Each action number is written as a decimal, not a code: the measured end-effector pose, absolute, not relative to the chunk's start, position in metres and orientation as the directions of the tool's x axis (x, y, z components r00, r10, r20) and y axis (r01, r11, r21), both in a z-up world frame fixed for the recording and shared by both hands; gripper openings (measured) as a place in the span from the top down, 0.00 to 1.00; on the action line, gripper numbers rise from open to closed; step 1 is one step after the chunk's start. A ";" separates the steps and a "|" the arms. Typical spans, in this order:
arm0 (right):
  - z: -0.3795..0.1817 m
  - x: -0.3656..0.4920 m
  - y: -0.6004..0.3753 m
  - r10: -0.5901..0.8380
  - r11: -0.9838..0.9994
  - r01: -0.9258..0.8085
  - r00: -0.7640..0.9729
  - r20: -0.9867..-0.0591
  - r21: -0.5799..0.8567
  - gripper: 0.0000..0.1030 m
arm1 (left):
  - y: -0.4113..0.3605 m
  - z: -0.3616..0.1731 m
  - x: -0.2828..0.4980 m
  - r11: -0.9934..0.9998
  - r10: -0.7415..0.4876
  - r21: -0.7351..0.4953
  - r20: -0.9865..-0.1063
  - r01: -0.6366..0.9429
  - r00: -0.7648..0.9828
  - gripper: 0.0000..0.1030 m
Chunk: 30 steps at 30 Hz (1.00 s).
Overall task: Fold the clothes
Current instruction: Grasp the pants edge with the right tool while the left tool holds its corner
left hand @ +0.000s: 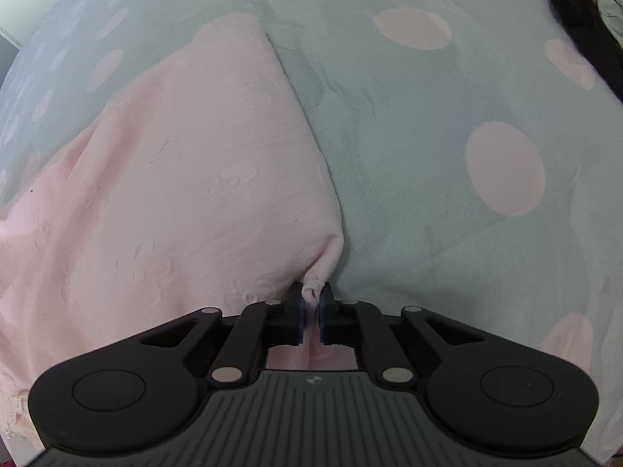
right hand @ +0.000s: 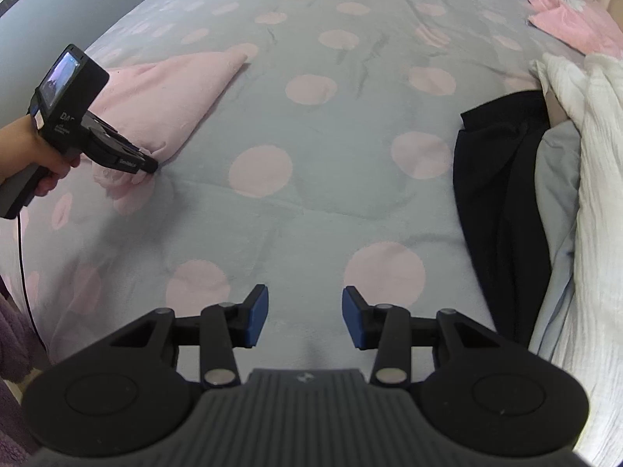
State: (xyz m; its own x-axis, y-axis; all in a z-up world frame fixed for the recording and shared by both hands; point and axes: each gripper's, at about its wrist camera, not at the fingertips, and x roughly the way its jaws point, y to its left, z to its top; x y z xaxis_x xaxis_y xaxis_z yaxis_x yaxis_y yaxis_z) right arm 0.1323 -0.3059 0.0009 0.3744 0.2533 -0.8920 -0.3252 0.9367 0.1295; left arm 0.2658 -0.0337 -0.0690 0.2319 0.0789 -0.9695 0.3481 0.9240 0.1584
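A pale pink garment [left hand: 187,179] lies folded on the grey bed cover with pink dots [left hand: 428,124]. My left gripper [left hand: 310,311] is shut on the garment's near right corner, with cloth bunched between its blue pads. In the right wrist view the same pink garment [right hand: 167,89] lies at the left, with the left gripper [right hand: 150,165] pinching its corner. My right gripper [right hand: 305,319] is open and empty, low over the bed cover [right hand: 311,202], well to the right of the garment.
A black garment [right hand: 502,202], a light grey one [right hand: 557,202] and a white textured cloth [right hand: 595,179] are piled at the right. Another pink garment [right hand: 572,19] lies at the far right corner. A cable [right hand: 23,272] hangs by the bed's left edge.
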 end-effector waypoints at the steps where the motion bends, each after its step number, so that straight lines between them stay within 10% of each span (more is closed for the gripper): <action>1: 0.003 0.131 -0.308 0.247 0.939 -0.321 0.380 -0.891 0.123 0.56 | -0.034 -0.065 0.261 0.919 0.057 0.142 -0.971 0.368 0.234 0.96; 30: 0.024 0.063 -0.229 0.308 0.745 -0.667 0.373 -0.875 -0.022 0.56 | 0.034 0.023 0.007 0.808 -0.125 0.006 -0.975 0.589 0.181 0.98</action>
State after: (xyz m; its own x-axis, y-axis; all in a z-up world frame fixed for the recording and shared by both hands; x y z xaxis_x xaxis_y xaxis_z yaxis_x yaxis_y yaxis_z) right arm 0.0632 -0.2291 0.0243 0.3735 0.3084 -0.8749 -0.6667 0.7450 -0.0220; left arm 0.0068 0.0345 0.0226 0.1812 -0.1249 -0.9755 0.5892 0.8080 0.0060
